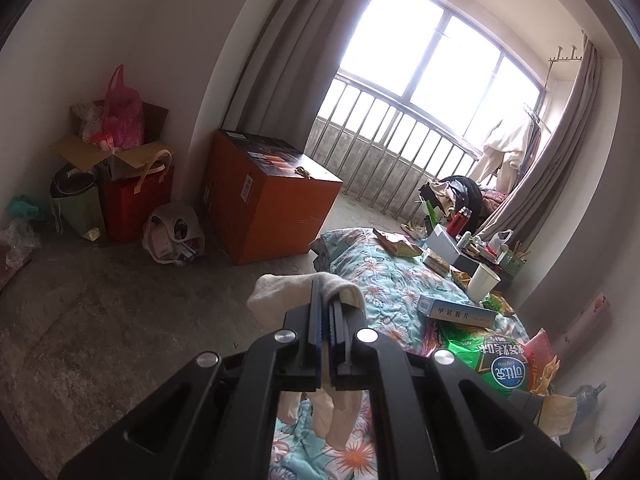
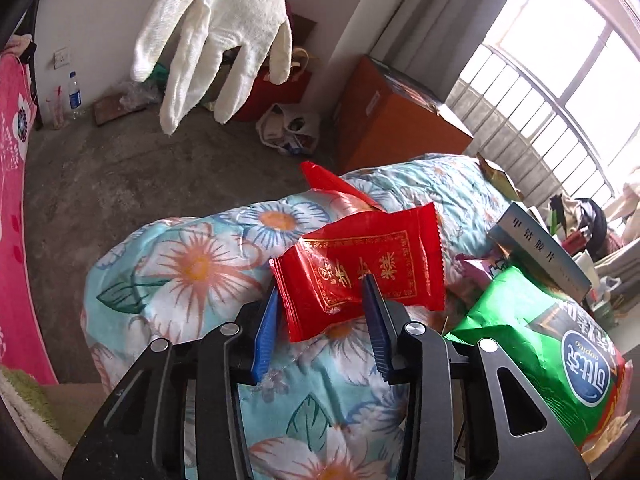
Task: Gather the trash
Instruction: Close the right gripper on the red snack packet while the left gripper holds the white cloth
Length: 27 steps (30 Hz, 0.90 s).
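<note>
Left wrist view
- Your left gripper [image 1: 326, 304]: its fingers are pressed fully together on a white cloth glove [image 1: 280, 292]; the cloth bunches over the tips and more of it hangs beneath them.
- Floral quilt [image 1: 372, 280]: this is your landmark; it lies directly under and ahead of the glove.
- Green snack bag [image 1: 492, 360]: on the quilt, right of the glove, crumpled.
- Blue-and-white box [image 1: 456, 312]: on the quilt just beyond the green snack bag.
- White paper cup [image 1: 482, 282]: upright at the quilt's far right edge.
- Orange carton [image 1: 272, 204]: on the floor beyond the quilt's far left corner.

Right wrist view
- Your right gripper [image 2: 320, 292]: its fingers stand partly apart, one on each side of a red snack wrapper [image 2: 360, 264]; whether the blue pads press on it you cannot tell.
- Red snack wrapper: on top of the floral quilt [image 2: 192, 264], near its middle, with a second red wrapper [image 2: 332, 184] just behind it.
- Green snack bag [image 2: 532, 344]: on the quilt to the wrapper's right.
- White cloth glove [image 2: 224, 32]: hanging above the quilt's far left side, fingers down.
</note>
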Tool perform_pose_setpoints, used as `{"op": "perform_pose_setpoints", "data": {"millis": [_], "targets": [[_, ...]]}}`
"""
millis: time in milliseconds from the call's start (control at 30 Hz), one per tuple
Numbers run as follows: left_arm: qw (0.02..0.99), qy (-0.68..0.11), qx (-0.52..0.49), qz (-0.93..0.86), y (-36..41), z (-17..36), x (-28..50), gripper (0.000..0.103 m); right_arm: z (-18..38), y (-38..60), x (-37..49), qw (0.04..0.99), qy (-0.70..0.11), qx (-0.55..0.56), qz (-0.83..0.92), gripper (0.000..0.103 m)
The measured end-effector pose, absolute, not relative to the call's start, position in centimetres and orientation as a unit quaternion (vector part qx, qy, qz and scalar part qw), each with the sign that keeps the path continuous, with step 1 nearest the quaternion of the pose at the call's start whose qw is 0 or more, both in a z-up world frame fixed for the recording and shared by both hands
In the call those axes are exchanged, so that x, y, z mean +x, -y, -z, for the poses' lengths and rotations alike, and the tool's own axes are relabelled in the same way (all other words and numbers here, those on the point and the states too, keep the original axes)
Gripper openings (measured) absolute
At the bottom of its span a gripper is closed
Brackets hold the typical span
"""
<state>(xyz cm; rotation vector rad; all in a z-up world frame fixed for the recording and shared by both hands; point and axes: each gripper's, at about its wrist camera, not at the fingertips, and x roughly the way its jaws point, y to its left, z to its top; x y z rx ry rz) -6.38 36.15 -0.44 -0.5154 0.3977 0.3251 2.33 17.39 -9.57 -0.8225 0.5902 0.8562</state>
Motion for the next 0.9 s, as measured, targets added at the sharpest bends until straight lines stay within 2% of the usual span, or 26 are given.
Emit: {"op": "perform_pose_setpoints", "data": {"millis": [133,300,367,900], "targets": [[0.934,-0.198,-0.253,-0.158,-36.4,0.7,-6.1,0.002,9.9,-17.6,2.9,0.788,-0.288,-0.373,-0.396,0.027],[0.934,-0.198,-0.252,-0.158,-36.4,0.6,-6.1,0.002,9.8,-17.7,2.8,0.786,-0.298,-0.365,-0.401,0.011],[0.935,-0.196,-0.251,-0.159,-36.4,0.6,-6.2,0.002,9.6,-17.7,2.9,0.787,-0.3,-0.361,-0.4,0.009],[0.942,-0.182,-0.235,-0.158,-35.4,-0.4,-6.5,0.002,4.7,-14.4,2.7,0.796,-0.33,-0.248,-0.443,0.003]]}}
